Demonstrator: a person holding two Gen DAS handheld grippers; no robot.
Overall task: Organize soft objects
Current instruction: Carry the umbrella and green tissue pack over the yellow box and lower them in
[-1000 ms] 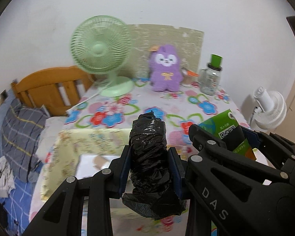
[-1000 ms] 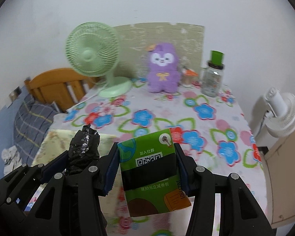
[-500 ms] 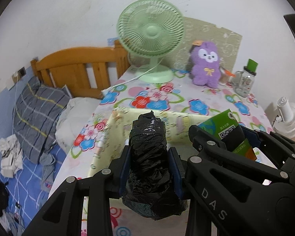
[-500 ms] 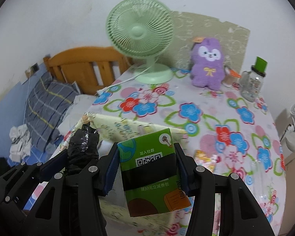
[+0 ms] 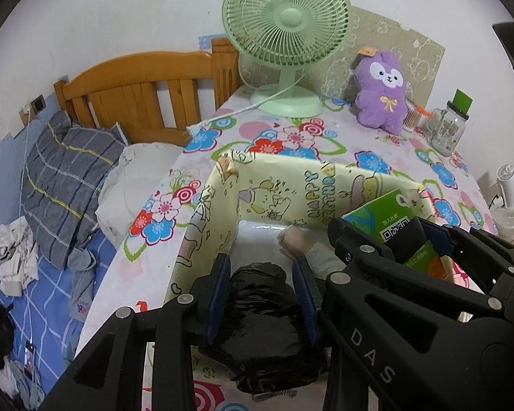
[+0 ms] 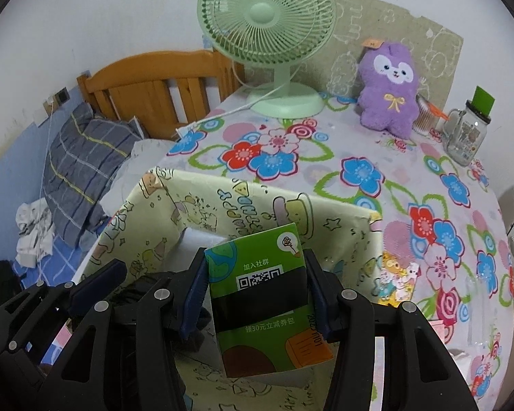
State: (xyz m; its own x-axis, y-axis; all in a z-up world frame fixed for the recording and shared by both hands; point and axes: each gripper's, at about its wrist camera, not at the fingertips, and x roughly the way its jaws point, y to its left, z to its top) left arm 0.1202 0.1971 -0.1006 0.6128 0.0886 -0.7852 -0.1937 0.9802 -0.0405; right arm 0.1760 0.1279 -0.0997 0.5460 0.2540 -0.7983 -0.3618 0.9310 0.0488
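Two hand-held grippers, one yellow box [image 5: 311, 185] on the flowery surface [image 6: 359, 157]. One black bag bundle [image 5: 260, 311], squeezed tight in the left hand-held gripper [image 5: 262, 287], low over the box's near edge. One green packet [image 6: 267, 294], pinched in the right hand-held gripper [image 6: 257, 294], above the box too. One purple plush toy [image 6: 390, 85], one green fan [image 6: 267, 17], one glass jar [image 6: 466, 133] farther back.

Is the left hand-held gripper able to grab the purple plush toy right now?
Probably not. The left hand-held gripper is already shut on a black plastic bag and sits low over the yellow box, while the purple plush toy stands far off at the table's back.
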